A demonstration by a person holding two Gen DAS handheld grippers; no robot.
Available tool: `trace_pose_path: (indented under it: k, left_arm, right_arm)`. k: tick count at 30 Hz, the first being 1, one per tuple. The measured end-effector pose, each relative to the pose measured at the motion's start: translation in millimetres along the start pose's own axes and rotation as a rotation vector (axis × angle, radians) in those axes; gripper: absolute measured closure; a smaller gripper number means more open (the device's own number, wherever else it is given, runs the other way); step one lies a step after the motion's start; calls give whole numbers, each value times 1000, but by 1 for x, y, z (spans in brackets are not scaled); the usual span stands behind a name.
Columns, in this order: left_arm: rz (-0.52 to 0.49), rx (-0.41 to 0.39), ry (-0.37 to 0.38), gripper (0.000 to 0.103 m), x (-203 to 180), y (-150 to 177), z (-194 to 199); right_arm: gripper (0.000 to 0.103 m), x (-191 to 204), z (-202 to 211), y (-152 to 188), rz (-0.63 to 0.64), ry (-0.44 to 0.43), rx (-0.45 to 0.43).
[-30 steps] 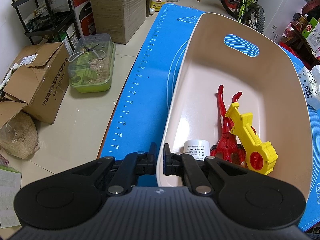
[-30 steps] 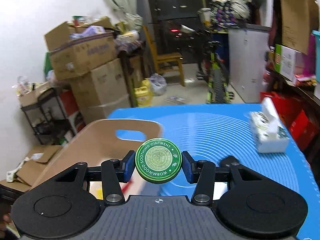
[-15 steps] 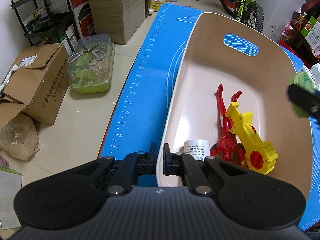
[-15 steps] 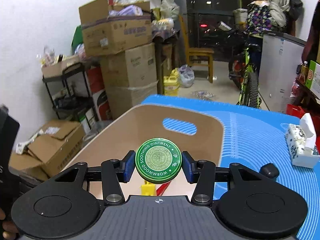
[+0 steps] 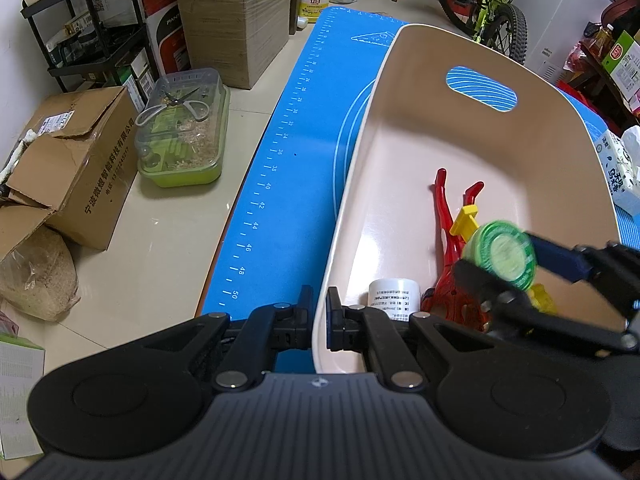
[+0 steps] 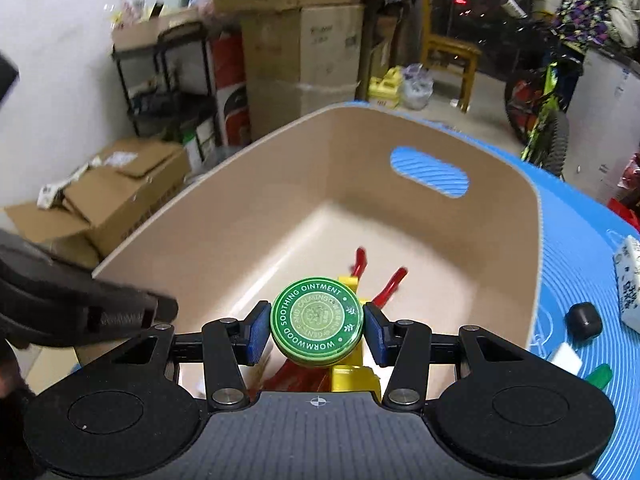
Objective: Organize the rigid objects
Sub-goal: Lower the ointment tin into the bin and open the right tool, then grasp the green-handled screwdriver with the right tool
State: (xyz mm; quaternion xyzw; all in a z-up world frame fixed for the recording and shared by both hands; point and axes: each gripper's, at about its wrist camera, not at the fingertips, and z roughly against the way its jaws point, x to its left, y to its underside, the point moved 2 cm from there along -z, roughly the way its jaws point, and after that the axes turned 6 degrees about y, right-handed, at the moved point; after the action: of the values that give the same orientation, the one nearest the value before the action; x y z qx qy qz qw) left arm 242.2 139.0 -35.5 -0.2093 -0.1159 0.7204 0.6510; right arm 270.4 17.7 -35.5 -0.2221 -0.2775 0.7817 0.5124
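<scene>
A beige basket (image 5: 400,92) with a handle slot stands on the blue mat (image 5: 304,152). My left gripper (image 5: 319,322) is shut on its near rim. Inside lie a red tool (image 5: 448,236), a yellow toy (image 5: 466,216) and a white jar (image 5: 394,296). My right gripper (image 6: 317,326) is shut on a round green ointment tin (image 6: 317,322) and holds it above the basket's inside (image 6: 280,208), over the yellow toy (image 6: 352,376). The tin also shows in the left wrist view (image 5: 502,254).
A tissue pack (image 5: 620,168) lies right of the basket. A small black knob (image 6: 585,320), a white piece (image 6: 565,356) and a green piece (image 6: 599,376) lie on the mat. Cardboard boxes (image 5: 76,160), a green bin (image 5: 180,136) and a bicycle (image 5: 488,4) stand on the floor.
My right gripper has carried the green tin left from over the mat to above the basket's inside. My left gripper has stayed clamped on the rim.
</scene>
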Motion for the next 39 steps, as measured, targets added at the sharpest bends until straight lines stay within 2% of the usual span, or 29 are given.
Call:
trace_pose_path:
  k: [4,5,7,12,19,23,27,35,39]
  left_arm:
    - [-1,0,-1,96,0,0,0]
    - [0,0,-1,96,0,0,0]
    - [1,0,0,96,0,0,0]
    - [1,0,-1,96,0,0,0]
    - [-1,0,-3,95,-1,0,-1]
    - [-1,0,-5,95,-1,0,-1]
    - [-3,0,-5,95,0,0,-2]
    - [-5,0,-9,95,1,0,-1]
    - [-6,-1,-10,95,0,0,-1]
  right_arm:
    - [48,0,0,3,-9,-10,16]
    - [43,-2,0,3,-25,-17,18]
    - [42,-7,2,0,-51,-28,9]
    - [35,-21,14,-2,-75,-18,-38]
    - [33,-56,41,-7,-111,22,-118]
    - [33,-90,54,-9,-163,69,-147]
    - [33,-129,54,-3,-231,139,-140]
    - [33,-210,33,29,-404,292,-76]
    - [33,-233,16,46,-445,351,-22]
